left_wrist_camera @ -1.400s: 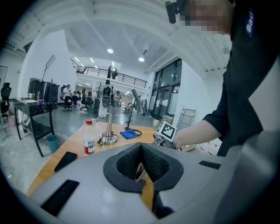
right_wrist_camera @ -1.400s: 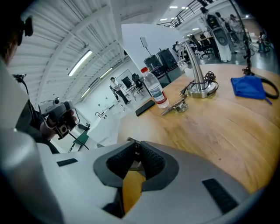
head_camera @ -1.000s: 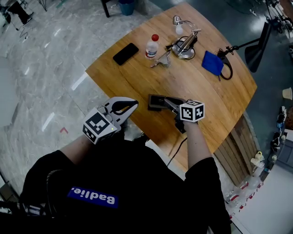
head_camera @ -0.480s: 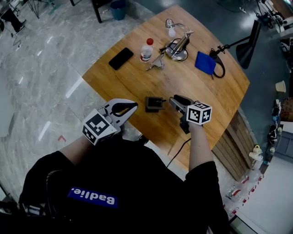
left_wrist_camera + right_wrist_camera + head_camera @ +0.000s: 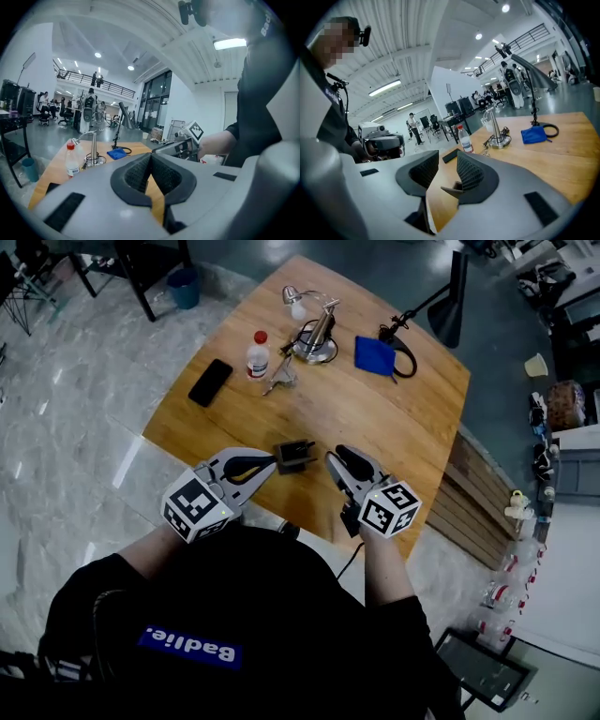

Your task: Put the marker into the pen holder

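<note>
The dark pen holder (image 5: 292, 457) stands near the table's (image 5: 375, 418) edge, marker (image 5: 307, 443) seemingly inside.

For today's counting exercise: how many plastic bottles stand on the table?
1. The red-capped bottle stands at the far side of the table, between the black phone and the chrome lamp. None looks hidden.

"Badlie." on black shirt (image 5: 190, 645)

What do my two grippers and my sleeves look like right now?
Both the left gripper and right gripper have rounded light grey shells with black ribbed pads. Each carries a white cube with black square markers. A thin black cable hangs below the right one, whose jaws have just been opening, gripping nothing. The person wears a black short-sleeved top with a blue, white-lettered patch.
</note>
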Motion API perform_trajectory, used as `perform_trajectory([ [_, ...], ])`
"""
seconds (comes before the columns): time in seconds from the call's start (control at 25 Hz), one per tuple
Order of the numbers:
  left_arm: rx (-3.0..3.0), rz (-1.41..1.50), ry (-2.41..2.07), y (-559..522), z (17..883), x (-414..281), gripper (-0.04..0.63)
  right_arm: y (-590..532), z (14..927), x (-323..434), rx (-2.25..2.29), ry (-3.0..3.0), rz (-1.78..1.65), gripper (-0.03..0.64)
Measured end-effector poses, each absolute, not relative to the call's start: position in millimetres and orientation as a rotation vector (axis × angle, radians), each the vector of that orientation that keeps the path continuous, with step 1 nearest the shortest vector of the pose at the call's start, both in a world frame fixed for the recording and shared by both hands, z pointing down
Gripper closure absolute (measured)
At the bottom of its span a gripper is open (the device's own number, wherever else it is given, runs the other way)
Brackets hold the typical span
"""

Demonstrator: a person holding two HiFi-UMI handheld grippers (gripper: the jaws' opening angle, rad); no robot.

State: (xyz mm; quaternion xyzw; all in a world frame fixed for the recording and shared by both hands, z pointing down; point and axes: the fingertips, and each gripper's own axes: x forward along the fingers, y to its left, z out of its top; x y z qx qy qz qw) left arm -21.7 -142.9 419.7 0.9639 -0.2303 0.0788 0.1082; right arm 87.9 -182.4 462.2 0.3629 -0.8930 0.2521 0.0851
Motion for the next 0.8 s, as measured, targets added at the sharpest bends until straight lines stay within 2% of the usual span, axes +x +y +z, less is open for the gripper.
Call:
perform_trajectory([
  [0.2,2.885,0.200,-0.577,-132,404,-3,0.586,-140,418,64,1.135,-2.771,0.540,0.505],
  [0.32,2.915,0.180,-0.527,-127,393,10,0.586,-124,397,61,1.164,-2.798,0.414,0.576],
  [0.44,2.940,0.167,-0.487,-120,385,21,0.586,-112,388,63,1.198,-2.811,0.341,0.608],
  [0.8,2.927,0.203,-0.453,-104,393,40,0.586,-95,391,72,1.267,-2.790,0.274,0.611],
])
